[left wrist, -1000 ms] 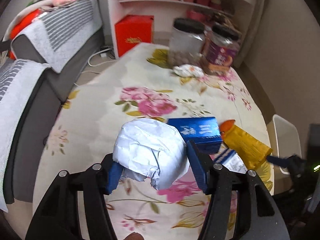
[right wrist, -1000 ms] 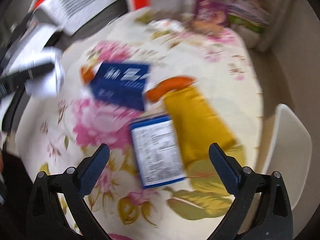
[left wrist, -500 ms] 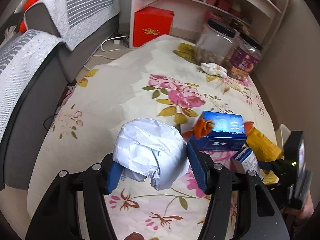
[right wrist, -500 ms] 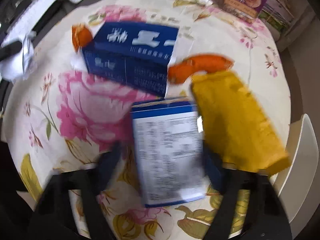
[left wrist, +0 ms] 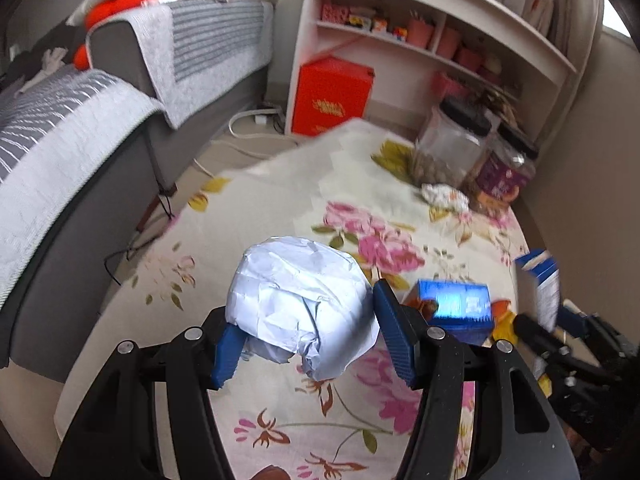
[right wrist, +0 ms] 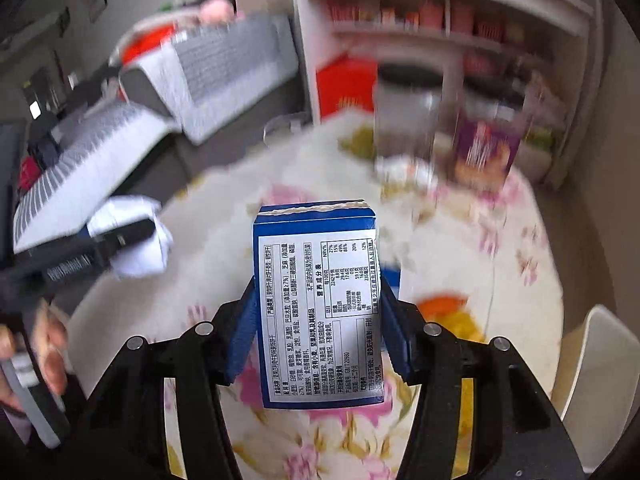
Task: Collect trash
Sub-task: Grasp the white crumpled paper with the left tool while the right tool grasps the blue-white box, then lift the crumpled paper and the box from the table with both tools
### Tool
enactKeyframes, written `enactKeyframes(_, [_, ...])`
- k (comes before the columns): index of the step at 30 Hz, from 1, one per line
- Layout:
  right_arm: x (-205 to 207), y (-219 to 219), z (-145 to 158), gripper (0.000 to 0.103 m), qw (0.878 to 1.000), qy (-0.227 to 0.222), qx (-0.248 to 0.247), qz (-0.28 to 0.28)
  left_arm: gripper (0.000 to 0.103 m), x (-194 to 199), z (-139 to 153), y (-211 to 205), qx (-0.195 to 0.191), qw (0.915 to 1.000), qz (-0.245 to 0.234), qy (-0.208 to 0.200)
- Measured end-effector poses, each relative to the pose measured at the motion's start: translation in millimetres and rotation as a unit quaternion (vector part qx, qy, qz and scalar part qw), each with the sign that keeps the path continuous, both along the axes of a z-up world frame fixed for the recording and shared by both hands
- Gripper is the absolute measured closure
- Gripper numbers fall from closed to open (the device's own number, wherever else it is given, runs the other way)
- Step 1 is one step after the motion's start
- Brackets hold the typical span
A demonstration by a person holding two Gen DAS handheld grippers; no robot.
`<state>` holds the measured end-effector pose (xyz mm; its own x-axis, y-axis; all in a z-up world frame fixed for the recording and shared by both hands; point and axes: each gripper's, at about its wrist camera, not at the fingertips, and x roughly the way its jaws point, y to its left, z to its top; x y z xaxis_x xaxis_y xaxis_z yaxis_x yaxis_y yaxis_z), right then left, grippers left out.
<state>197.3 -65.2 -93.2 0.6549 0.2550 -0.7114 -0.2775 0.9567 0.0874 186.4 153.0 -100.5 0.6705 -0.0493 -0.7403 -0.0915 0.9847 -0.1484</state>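
Trash is in both grippers now. The left gripper (left wrist: 306,334) has its blue pads (left wrist: 394,336) pressed on each side of a crumpled white paper ball (left wrist: 300,304), holding it up over the flowery table (left wrist: 256,208). The right gripper (right wrist: 316,334) squeezes a small blue and white carton (right wrist: 318,304) between its pads, lifted off the table with its printed label facing up. A bigger blue box (left wrist: 456,306) lies on the table beside a yellow packet (right wrist: 460,326). Two jars (left wrist: 452,148) stand at the far end, with a small crumpled wrapper (left wrist: 444,196) just in front of them.
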Motion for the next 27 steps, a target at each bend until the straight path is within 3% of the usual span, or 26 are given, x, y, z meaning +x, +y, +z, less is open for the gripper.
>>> enactKeyframes(5, [-8.8,7.4,24.4,0.050,0.997,-0.079,0.001,-0.023,0.044,-5.6,14.3,-2.9,0.024,0.9984,0.024,-0.045])
enactKeyframes(10, [-15.4,2.3,34.8,0.050,0.992,-0.118,0.004,-0.049,0.044,-8.6,25.9,-9.9,0.047,0.9954,0.033,-0.076])
enactKeyframes(19, [-26.1,-16.6,44.2,0.050,0.986,-0.139,0.012,-0.088,0.043,-15.3,49.7,-36.9,0.064,0.9910,0.020,-0.115])
enactKeyframes(27, [-35.9,-36.7,56.5,0.050,0.981,-0.160,0.015,-0.112,0.043,-20.5,62.1,-66.8,0.068,0.9897,0.003,-0.125])
